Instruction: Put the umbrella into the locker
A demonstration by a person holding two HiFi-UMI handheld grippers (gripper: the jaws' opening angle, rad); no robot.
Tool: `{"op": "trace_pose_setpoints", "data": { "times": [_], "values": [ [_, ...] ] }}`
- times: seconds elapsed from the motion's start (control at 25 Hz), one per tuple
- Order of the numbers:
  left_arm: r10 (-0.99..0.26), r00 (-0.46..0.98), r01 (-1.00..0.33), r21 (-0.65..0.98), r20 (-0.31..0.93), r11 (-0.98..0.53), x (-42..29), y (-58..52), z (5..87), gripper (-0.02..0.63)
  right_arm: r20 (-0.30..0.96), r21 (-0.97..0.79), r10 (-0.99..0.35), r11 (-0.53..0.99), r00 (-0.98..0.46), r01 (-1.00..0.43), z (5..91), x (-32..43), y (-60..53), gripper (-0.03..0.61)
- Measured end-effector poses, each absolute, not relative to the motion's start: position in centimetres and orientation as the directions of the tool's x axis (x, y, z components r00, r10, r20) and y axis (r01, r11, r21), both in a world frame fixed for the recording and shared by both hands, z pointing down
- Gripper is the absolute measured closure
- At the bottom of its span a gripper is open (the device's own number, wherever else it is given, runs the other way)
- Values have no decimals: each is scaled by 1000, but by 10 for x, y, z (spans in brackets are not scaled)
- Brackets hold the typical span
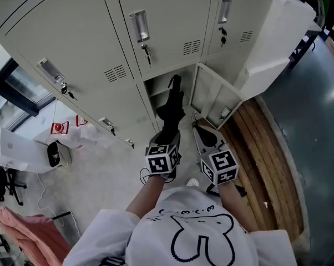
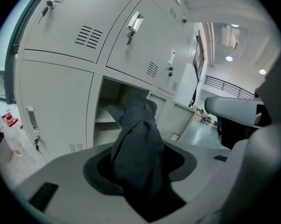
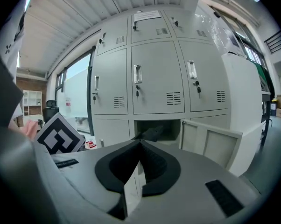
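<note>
Left gripper clamps umbrella; right gripper shut, empty.
I aim the tip into the locker at 12 o'clock, clear of its door.

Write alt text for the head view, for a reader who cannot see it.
Seen from above, the left tool grips a folded black umbrella whose far end points into an open lower locker compartment. The right tool is beside it, holding nothing, near the open locker door.
</note>
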State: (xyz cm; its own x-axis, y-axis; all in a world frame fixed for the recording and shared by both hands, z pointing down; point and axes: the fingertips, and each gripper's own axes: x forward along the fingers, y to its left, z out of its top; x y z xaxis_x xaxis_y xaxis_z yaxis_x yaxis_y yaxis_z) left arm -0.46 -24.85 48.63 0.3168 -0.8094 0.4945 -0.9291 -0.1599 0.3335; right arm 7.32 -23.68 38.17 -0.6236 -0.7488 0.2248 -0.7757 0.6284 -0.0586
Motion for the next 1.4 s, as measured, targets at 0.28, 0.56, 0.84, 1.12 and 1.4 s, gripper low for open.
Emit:
{"op": "trace_pose_setpoints", "data": {
  "times": [0.28,0.56,0.84,1.12,1.4],
  "values": [
    [-825,251,-950,291,507,-110,-1,-279,503,391,266,-107,-692,671,-672,-733,402,83,-254,554],
    [-805,234,-960,260,545,-103,-3,-316,518,387,301,-139,-649,695,-699,-705,416,70,-270,554],
    [-810,180,-961,275,558,-24,-23,-359,541,383,314,-88,-625,730,-714,-678,436,62,-292,554],
    [-797,104,-979,203,595,24,-39,-397,562,380,341,-117,-660,677,-669,-727,470,66,-315,554],
    [-798,73,-995,99,598,-16,-37,-434,578,376,316,-111,-676,670,-666,-734,491,60,-324,554]
  ]
}}
